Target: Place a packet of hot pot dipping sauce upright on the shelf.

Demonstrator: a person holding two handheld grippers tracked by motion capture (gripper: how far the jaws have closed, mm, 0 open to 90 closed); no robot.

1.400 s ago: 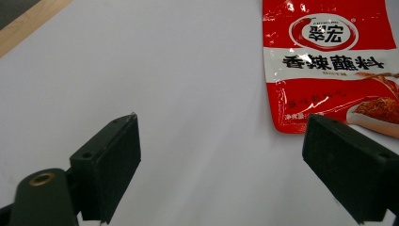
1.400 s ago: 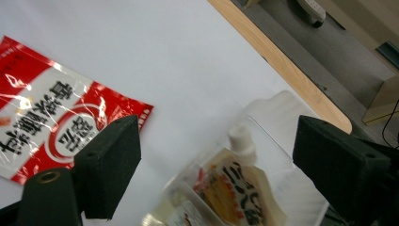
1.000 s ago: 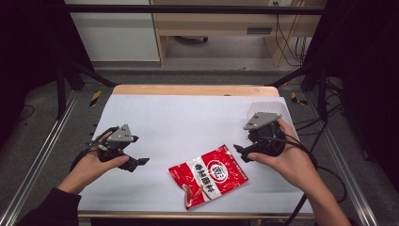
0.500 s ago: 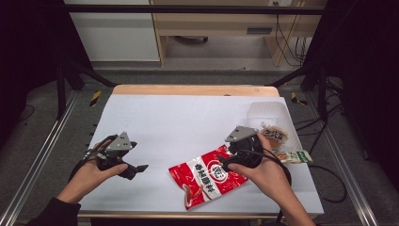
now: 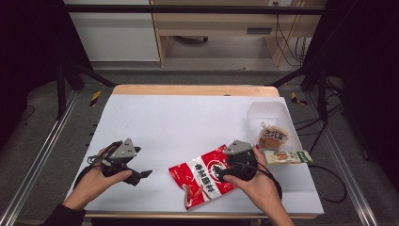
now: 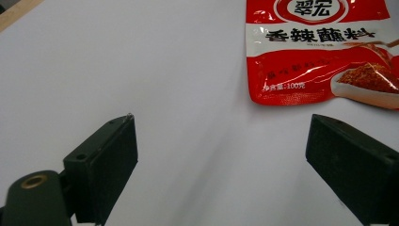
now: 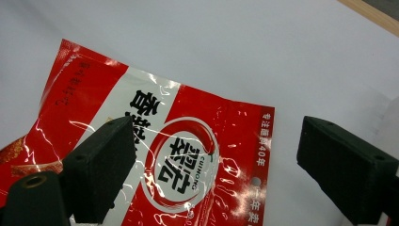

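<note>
A white-covered surface with a wooden far edge is seen from above, set inside a dark metal frame; grey floor and pale cabinets lie beyond it.

Near the front left corner of the surface, the left gripper is held low by a hand, grey plate uppermost. In the left gripper view its fingers are spread wide apart, with nothing between them but bare white surface; the lower edge of the pouch is seen ahead, apart from both fingers.

At the front edge, a little right of centre, a red and white seasoning pouch is laid flat and turned at an angle, with black characters printed on a white band and a round logo.

The right gripper is held over the right part of the pouch, the hand behind it. In the right gripper view its fingers are parted widely: one finger is seen above the printed white band, the other beyond the pouch's edge over bare surface. The logo lies in the gap. Contact with the pouch cannot be told.

Toward the right edge, a clear plastic tub is seen. Just in front of it a small brown snack packet stands, and in front of that a flat sachet lies lengthwise, well apart from the pouch.
</note>
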